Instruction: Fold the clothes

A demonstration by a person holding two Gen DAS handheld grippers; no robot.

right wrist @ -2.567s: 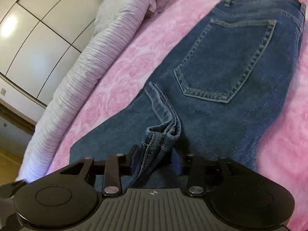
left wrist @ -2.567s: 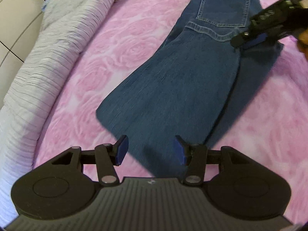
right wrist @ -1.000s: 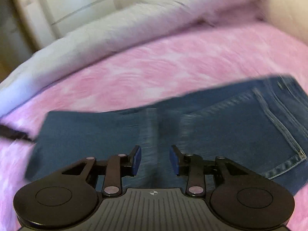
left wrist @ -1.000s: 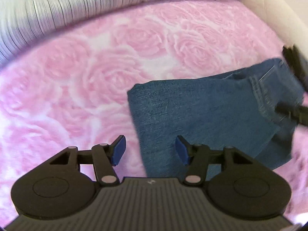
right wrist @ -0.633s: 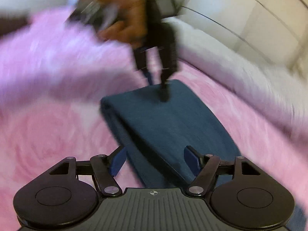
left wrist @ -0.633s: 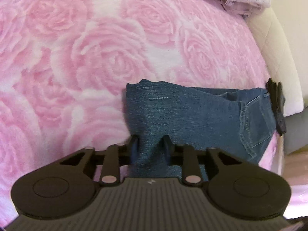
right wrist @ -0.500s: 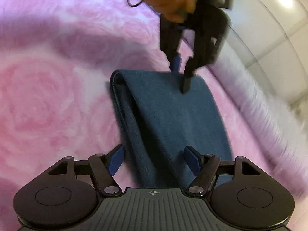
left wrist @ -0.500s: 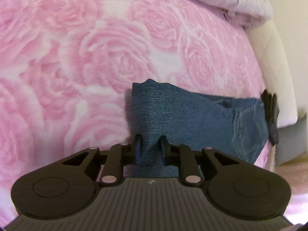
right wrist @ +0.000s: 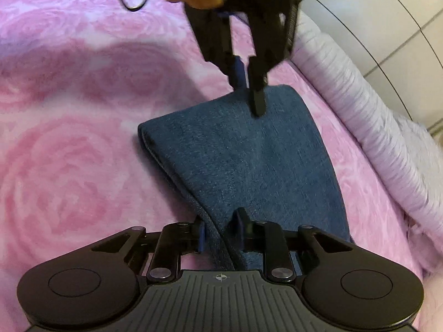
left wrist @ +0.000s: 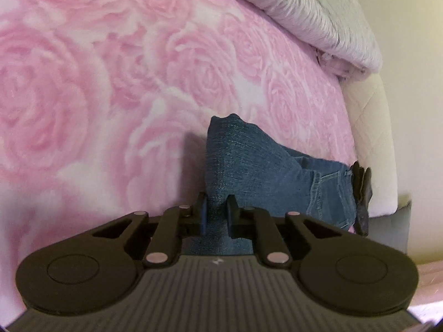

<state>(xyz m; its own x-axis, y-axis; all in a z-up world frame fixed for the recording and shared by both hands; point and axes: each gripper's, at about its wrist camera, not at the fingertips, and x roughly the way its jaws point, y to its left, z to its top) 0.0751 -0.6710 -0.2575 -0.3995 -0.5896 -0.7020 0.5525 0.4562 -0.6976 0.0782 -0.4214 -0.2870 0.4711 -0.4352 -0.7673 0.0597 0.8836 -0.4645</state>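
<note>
Blue jeans [left wrist: 249,163] lie folded lengthwise on a pink rose-patterned blanket [left wrist: 97,88]. My left gripper [left wrist: 216,213] is shut on the hem end of the jeans and lifts it a little. In the right wrist view the jeans [right wrist: 249,155] run away from me. My right gripper [right wrist: 220,229] is shut on the near edge of the jeans. The left gripper [right wrist: 249,94] shows there at the far end, pinching the cloth. In the left wrist view the right gripper [left wrist: 361,191] shows at the waist end.
A ribbed lilac-white duvet [left wrist: 304,8] lies bunched along the bed's far side, also in the right wrist view [right wrist: 373,105]. A cream padded bed edge [left wrist: 371,144] is at the right. White cupboard doors [right wrist: 387,8] stand behind.
My right gripper has closed on the jeans' edge; it was open half a second ago. My left gripper stayed shut on the hem end and raised it slightly.
</note>
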